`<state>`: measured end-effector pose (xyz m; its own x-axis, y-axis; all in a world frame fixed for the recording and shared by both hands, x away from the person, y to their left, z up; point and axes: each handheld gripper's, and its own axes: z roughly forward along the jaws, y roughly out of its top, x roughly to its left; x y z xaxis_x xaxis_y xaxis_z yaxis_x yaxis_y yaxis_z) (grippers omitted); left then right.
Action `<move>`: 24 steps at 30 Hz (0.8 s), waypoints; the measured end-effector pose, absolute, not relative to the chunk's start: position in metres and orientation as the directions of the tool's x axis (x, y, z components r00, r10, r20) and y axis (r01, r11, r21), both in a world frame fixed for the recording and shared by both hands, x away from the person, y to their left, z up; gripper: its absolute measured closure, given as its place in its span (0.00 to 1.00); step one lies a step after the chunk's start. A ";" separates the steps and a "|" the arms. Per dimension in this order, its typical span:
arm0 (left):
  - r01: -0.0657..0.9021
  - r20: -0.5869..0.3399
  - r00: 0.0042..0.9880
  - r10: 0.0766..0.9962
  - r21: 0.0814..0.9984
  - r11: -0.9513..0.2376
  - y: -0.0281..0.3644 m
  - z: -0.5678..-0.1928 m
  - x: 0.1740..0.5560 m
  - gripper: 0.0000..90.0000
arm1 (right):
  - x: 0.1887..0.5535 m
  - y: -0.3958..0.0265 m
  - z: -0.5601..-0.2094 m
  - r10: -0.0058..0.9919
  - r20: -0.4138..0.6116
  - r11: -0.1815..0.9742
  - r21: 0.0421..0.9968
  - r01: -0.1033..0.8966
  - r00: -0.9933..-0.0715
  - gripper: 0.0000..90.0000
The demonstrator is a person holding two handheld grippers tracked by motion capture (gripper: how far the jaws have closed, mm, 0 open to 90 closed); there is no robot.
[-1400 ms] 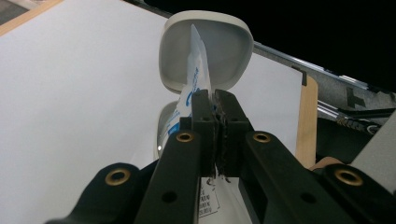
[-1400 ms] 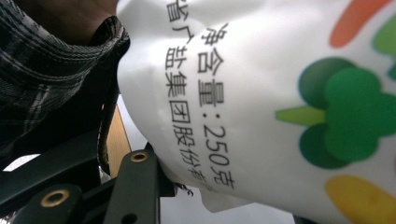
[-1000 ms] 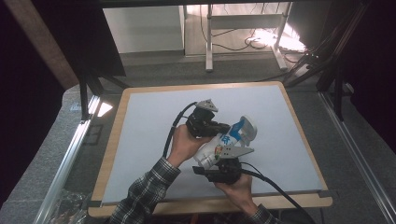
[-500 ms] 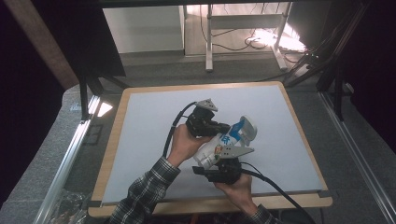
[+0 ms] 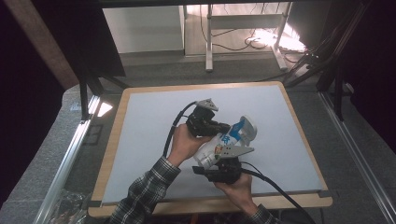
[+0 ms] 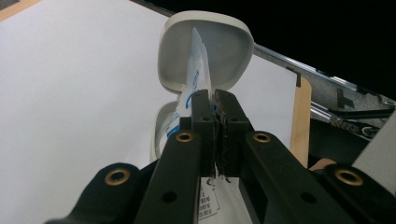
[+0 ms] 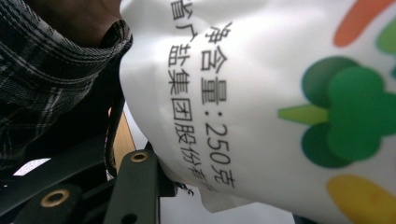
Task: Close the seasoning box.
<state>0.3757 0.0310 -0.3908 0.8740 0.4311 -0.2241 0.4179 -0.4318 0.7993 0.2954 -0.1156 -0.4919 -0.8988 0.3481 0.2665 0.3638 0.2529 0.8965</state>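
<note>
A white bag [image 5: 214, 148] with blue print and Chinese lettering hangs tilted over the table's middle, held between both grippers. My left gripper [image 6: 215, 103] is shut on the bag's thin upper edge [image 6: 196, 79], which points into a white rounded container [image 6: 205, 44] with a hinged lid; in the high view that container [image 5: 248, 129] lies just right of the left gripper [image 5: 223, 127]. My right gripper [image 5: 223, 163] sits under the bag's lower end, shut on it. In the right gripper view the bag's printed side [image 7: 261, 102] presses on one black finger [image 7: 135, 184]; the other finger is hidden.
The white table top [image 5: 149, 126] has a wooden rim [image 5: 303, 128]. A plaid sleeve [image 5: 147, 191] reaches in from the near edge. Black cables [image 5: 173, 130] trail from both grippers. A metal rail [image 5: 70, 154] runs along the left, and a stand's legs [image 5: 208, 42] rise beyond the far edge.
</note>
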 end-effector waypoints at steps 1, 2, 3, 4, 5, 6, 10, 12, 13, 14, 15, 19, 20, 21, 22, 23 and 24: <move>0.417 -0.223 0.874 0.431 0.799 -0.433 0.031 -0.391 0.376 0.97 | 0.296 -0.116 -0.492 0.347 0.267 0.254 0.896 0.364 -0.899 0.64; 0.417 -0.223 0.874 0.431 0.799 -0.433 0.031 -0.391 0.376 0.97 | 0.296 -0.116 -0.492 0.347 0.267 0.254 0.896 0.364 -0.899 0.64; 0.418 -0.222 0.874 0.433 0.799 -0.433 0.031 -0.391 0.376 0.97 | 0.296 -0.116 -0.492 0.348 0.268 0.254 0.896 0.365 -0.899 0.64; 0.417 -0.221 0.874 0.433 0.798 -0.434 0.030 -0.391 0.376 0.97 | 0.296 -0.116 -0.491 0.347 0.266 0.257 0.895 0.364 -0.899 0.64; 0.417 -0.221 0.874 0.434 0.799 -0.434 0.030 -0.391 0.376 0.97 | 0.296 -0.116 -0.491 0.347 0.270 0.254 0.895 0.366 -0.898 0.64; 0.417 -0.221 0.874 0.434 0.799 -0.434 0.030 -0.391 0.376 0.97 | 0.296 -0.116 -0.491 0.347 0.270 0.254 0.895 0.366 -0.898 0.64; 0.420 -0.221 0.872 0.436 0.797 -0.435 0.030 -0.391 0.376 0.97 | 0.296 -0.115 -0.491 0.348 0.268 0.257 0.894 0.366 -0.898 0.64; 0.421 -0.221 0.872 0.437 0.795 -0.437 0.030 -0.390 0.376 0.97 | 0.296 -0.115 -0.491 0.348 0.268 0.257 0.894 0.367 -0.898 0.64; 0.416 -0.215 0.875 0.434 0.792 -0.446 0.031 -0.390 0.377 0.97 | 0.296 -0.115 -0.490 0.349 0.269 0.257 0.894 0.367 -0.898 0.64; 0.416 -0.215 0.875 0.434 0.792 -0.446 0.031 -0.390 0.377 0.97 | 0.296 -0.115 -0.490 0.349 0.269 0.258 0.893 0.368 -0.898 0.64; 0.416 -0.214 0.875 0.434 0.792 -0.447 0.031 -0.390 0.377 0.97 | 0.296 -0.115 -0.490 0.350 0.268 0.258 0.894 0.367 -0.898 0.64; 0.420 -0.218 0.873 0.437 0.791 -0.444 0.029 -0.390 0.377 0.97 | 0.296 -0.115 -0.489 0.352 0.267 0.259 0.894 0.367 -0.897 0.64; 0.420 -0.218 0.873 0.437 0.791 -0.444 0.029 -0.390 0.377 0.97 | 0.296 -0.115 -0.489 0.352 0.267 0.259 0.894 0.367 -0.897 0.64; 0.422 -0.220 0.871 0.439 0.791 -0.442 0.029 -0.390 0.377 0.97 | 0.296 -0.115 -0.489 0.352 0.266 0.260 0.894 0.366 -0.897 0.64; 0.422 -0.220 0.871 0.439 0.791 -0.442 0.029 -0.390 0.377 0.97 | 0.296 -0.115 -0.489 0.352 0.266 0.260 0.894 0.366 -0.897 0.64; 0.423 -0.221 0.871 0.439 0.791 -0.442 0.029 -0.390 0.377 0.97 | 0.296 -0.115 -0.489 0.355 0.261 0.262 0.894 0.364 -0.898 0.64; 0.423 -0.221 0.871 0.439 0.790 -0.443 0.029 -0.390 0.377 0.97 | 0.296 -0.115 -0.489 0.355 0.261 0.262 0.894 0.364 -0.898 0.64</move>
<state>0.3774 0.0286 -0.3899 0.8711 0.4388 -0.2205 0.4232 -0.4429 0.7904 0.2957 -0.1148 -0.4889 -0.8977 0.3547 0.2614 0.3637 0.2615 0.8941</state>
